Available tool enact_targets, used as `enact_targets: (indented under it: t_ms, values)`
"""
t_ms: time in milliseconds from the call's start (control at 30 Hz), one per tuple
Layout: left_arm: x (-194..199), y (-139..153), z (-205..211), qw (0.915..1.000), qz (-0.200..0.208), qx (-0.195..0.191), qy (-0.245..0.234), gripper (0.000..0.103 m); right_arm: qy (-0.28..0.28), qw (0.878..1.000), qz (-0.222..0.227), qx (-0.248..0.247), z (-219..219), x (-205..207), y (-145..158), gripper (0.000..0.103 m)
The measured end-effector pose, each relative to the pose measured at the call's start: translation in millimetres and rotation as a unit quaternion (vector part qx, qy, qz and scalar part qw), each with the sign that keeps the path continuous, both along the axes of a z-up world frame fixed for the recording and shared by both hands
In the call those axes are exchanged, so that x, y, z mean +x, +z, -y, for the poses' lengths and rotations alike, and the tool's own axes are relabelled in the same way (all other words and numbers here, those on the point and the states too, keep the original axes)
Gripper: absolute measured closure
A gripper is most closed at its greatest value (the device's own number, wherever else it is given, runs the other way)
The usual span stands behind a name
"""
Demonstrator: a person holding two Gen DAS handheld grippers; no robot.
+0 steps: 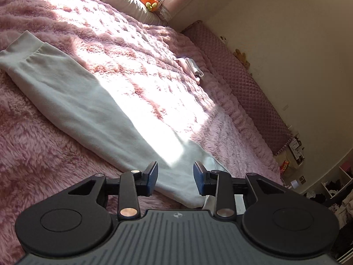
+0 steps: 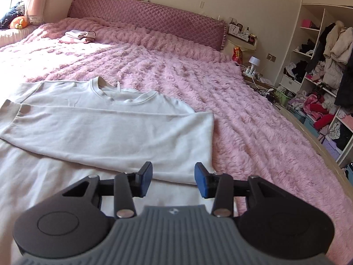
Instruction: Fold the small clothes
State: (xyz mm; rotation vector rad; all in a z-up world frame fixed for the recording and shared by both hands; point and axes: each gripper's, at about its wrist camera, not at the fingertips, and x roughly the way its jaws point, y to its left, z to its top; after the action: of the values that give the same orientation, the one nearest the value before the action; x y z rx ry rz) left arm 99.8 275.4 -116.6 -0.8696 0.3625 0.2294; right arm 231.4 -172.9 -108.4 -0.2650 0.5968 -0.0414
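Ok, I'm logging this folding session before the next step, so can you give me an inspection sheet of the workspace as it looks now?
Surface: pink fluffy blanket covering the bed, partly in sunlight.
Job's things: white sweatshirt lying flat, one sleeve folded across the chest; other sleeve stretched out on the blanket.
Clutter: small pile of folded clothes near the headboard; orange plush toy by the pillows.
Grippers: left gripper and right gripper both have jaws apart, holding nothing, over the sweatshirt.
Cables: tangled cords on the floor beside the bed.
Surroundings: open wardrobe shelves crowded with clothes.
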Motion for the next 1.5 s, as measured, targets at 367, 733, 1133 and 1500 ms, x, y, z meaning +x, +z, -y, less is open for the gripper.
enact_targets:
  t_ms: [367,733,1133,1500]
  values:
    - [-64.8,-22.7,-88.0,0.9888,-0.008,-0.042,0.143,0.039,0.091,0.993,-0.039,0.071,-114.3,15.0,-1.9,0.064]
    - [-61.8,-53.8,-132.3,0.9745,0.017,-0.102,0.199,0.034,0.117,0.989,-0.069,0.065,-159.5,29.5,-24.1,0.064]
    - [-54.8,-63.3,-167.1,0.9563,0.032,-0.124,0.263,0.034,0.116,0.988,-0.077,0.068,-149.1,31.1,-22.4,0.064]
    - [-47.1,-53.3,-162.4,0.9649,0.027,-0.09,0.245,0.094,0.107,0.989,-0.069,0.074,-129.6,19.6,-12.3,0.063]
